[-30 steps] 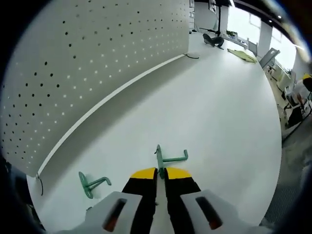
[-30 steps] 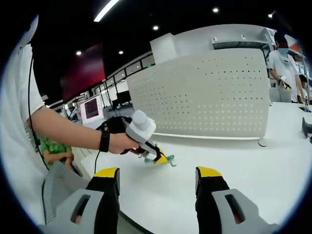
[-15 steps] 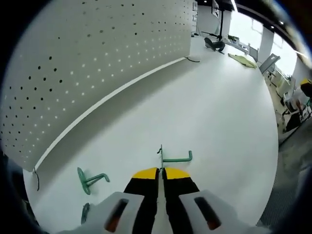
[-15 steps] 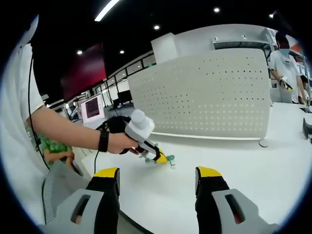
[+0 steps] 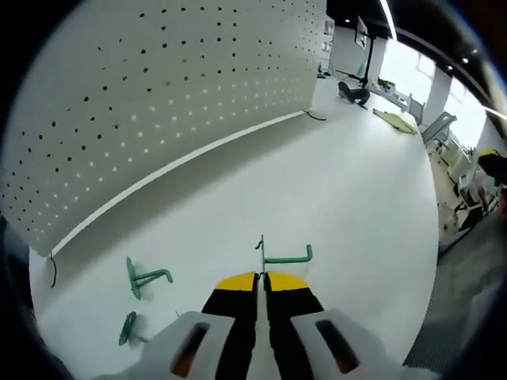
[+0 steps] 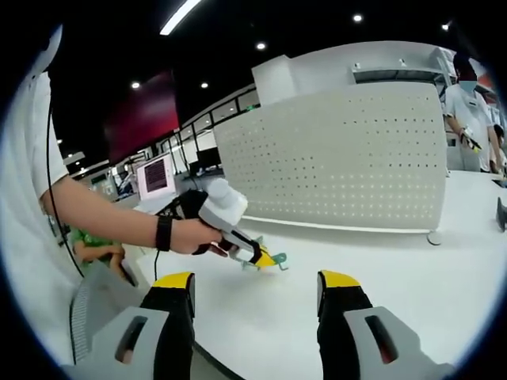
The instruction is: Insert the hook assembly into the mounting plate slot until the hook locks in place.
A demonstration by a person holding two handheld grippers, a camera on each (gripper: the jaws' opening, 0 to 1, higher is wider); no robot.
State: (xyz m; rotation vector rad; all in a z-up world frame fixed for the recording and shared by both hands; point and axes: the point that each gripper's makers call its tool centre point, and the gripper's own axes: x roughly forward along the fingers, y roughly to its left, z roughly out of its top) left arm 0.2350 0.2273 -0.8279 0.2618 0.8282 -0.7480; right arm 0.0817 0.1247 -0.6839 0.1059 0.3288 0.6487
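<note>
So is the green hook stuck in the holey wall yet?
Not yet. Done: the left tool has shut on one green hook and holds it above the white table. Left: carry it to the pegboard and push it in. Two more hooks lie on the table. The right tool is open.

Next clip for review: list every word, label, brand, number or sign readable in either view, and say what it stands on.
No readable text in either view.
Screen behind the person's arm in the right gripper view: something is displayed, too small and blurred to read.
Pegboard: holes, no printing.
Green hook held by the left gripper: no marking visible.
Right gripper: no lettering visible on it.
</note>
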